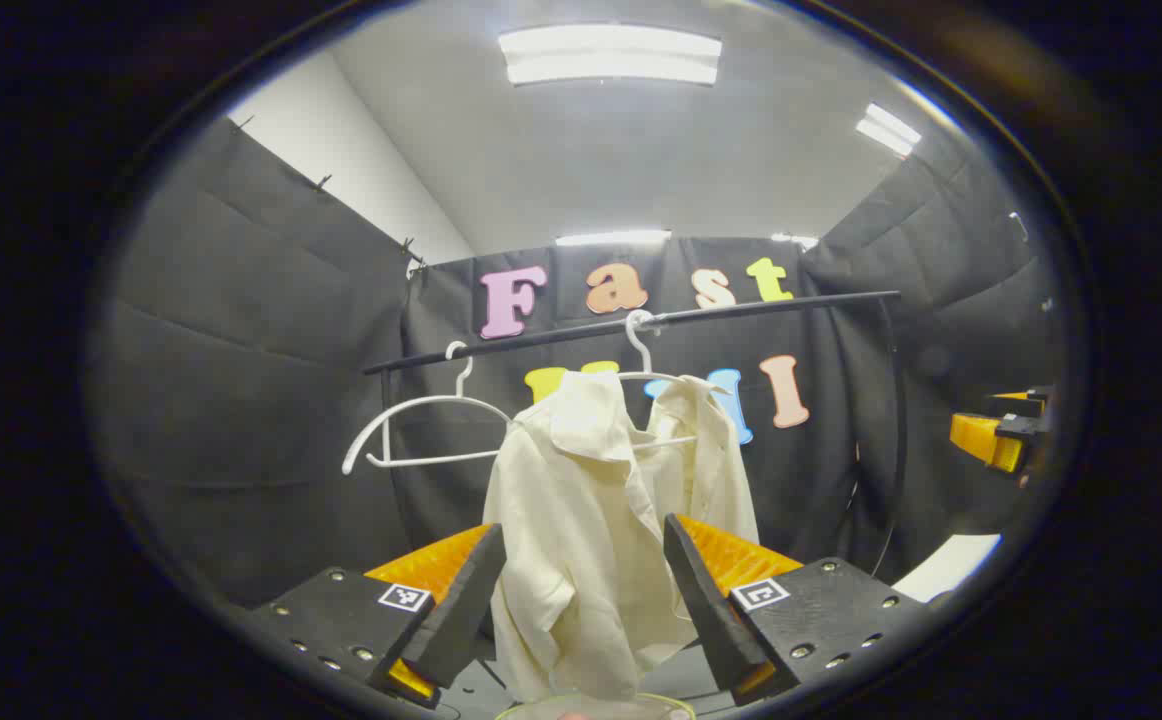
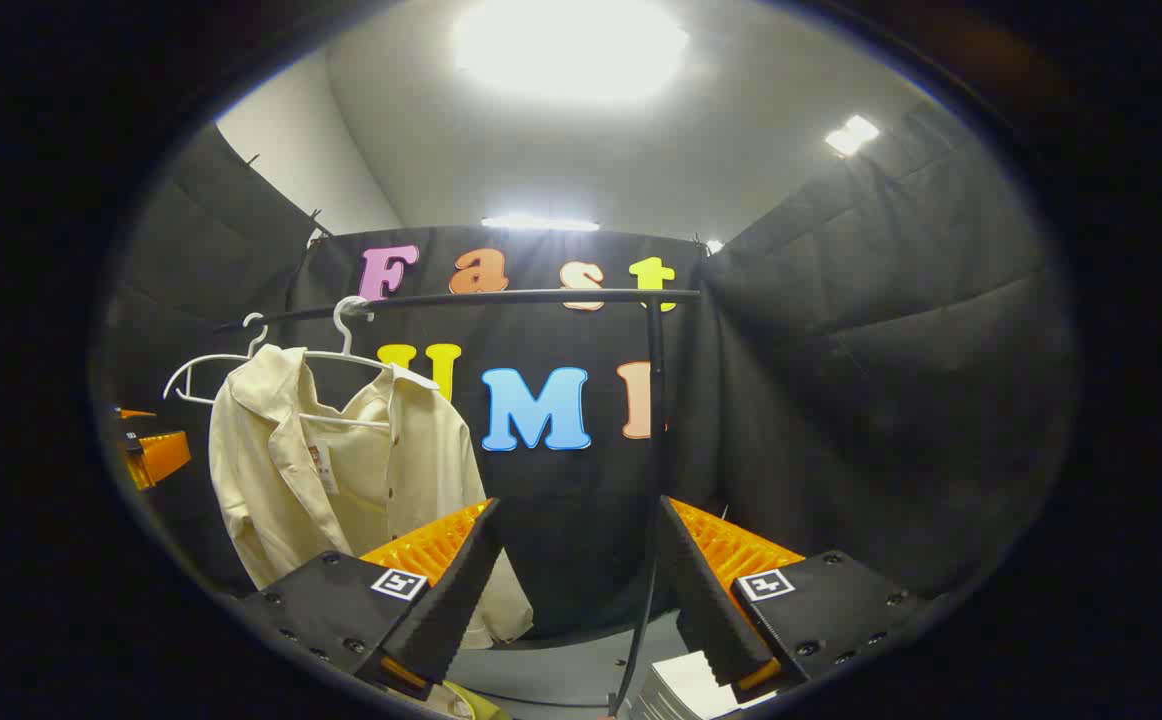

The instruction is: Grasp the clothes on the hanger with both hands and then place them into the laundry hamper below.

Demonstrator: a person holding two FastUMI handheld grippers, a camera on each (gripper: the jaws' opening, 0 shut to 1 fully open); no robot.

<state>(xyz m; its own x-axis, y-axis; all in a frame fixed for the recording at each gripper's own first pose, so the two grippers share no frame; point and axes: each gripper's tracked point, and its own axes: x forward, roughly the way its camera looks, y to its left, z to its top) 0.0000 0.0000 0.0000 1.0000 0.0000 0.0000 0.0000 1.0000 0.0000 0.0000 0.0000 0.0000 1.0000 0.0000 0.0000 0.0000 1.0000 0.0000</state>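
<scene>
Hanging from the rail (image 1: 631, 325) at twelve o'clock, the shirt (image 1: 581, 520) drapes off its hanger (image 1: 646, 365), ready for a two-sided grasp. The left hand-held gripper (image 1: 581, 590) is spread wide, framing the cloth without touching. The right hand-held gripper (image 2: 571, 585) gapes empty, shirt at ten o'clock. At six o'clock, a pale rim (image 1: 596, 706), perhaps the hamper, is cut off.

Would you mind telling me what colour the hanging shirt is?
Cream, plain, with no pattern; the shirt shows best in the left gripper view.

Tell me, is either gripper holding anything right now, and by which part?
Nothing is held. The left gripper and the right gripper are both open, short of the cream shirt, which hangs on its white hanger.
</scene>
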